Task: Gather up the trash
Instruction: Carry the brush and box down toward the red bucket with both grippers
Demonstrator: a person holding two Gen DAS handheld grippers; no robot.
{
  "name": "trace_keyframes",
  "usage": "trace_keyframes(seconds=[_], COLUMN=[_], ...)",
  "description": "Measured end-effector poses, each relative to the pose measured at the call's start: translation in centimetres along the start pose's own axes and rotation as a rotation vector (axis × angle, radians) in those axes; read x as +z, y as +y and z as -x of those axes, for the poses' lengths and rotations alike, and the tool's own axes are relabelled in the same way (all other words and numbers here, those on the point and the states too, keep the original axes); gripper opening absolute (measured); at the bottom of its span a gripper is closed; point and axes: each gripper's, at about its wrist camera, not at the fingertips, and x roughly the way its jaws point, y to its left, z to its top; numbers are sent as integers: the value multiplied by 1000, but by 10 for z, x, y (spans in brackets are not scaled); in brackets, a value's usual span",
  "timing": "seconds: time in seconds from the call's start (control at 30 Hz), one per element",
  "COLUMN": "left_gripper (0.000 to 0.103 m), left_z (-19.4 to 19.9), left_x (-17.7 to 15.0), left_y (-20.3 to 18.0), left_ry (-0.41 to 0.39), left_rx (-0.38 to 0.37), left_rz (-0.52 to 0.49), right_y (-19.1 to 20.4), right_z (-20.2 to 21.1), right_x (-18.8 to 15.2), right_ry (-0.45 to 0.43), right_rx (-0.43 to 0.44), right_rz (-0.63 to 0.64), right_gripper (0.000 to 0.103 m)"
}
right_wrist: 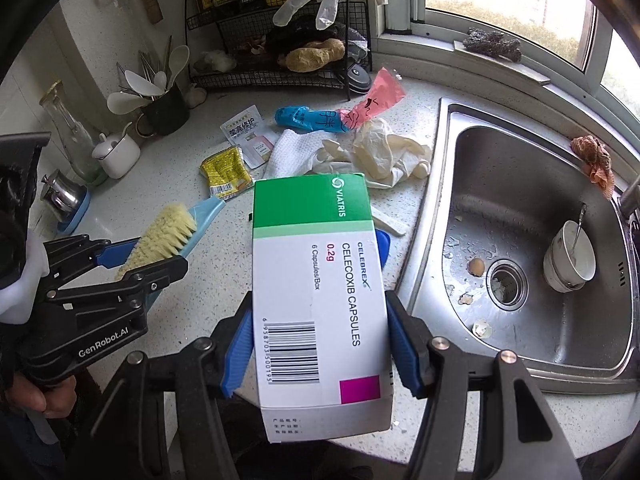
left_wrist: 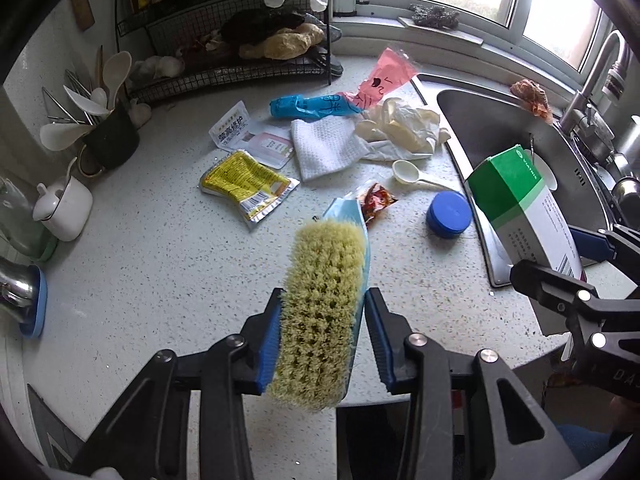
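Note:
My left gripper [left_wrist: 324, 316] is shut on a scrub brush [left_wrist: 324, 300] with yellow bristles and a light-blue back, held above the speckled counter [left_wrist: 160, 280]. My right gripper [right_wrist: 320, 320] is shut on a green-and-white medicine box [right_wrist: 320, 288], held above the counter's front edge; the box also shows in the left wrist view [left_wrist: 520, 208]. Trash lies on the counter: a yellow foil packet [left_wrist: 244, 184], white sachets [left_wrist: 248, 136], a white paper towel [left_wrist: 324, 152], crumpled latex gloves [left_wrist: 404, 128], a blue wrapper [left_wrist: 312, 106], a pink wrapper [left_wrist: 384, 76], a red sauce packet [left_wrist: 376, 200].
A blue lid [left_wrist: 448, 214] and white scoop [left_wrist: 412, 174] lie near the sink [right_wrist: 520, 240], which holds stacked bowls [right_wrist: 570, 260] and eggshell bits. A wire rack [left_wrist: 240, 48], utensil cup [left_wrist: 108, 136], white sugar pot [left_wrist: 64, 208] and glass bottle [right_wrist: 70, 132] stand at the back left.

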Motion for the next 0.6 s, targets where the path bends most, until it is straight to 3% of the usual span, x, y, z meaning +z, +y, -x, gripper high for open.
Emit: trace_keyframes(seconds=[0.23, 0.6], left_gripper=[38, 38], left_z=[30, 68], left_x=[-24, -92], left_y=[-69, -186], left_ry=[-36, -55], left_rx=[-36, -135], left_rz=[-91, -219], right_y=[-31, -77], right_z=[45, 121], right_x=[-45, -153], right_ry=[-43, -69], right_rx=[-54, -156], right_rz=[-52, -169], right_gripper=[58, 58])
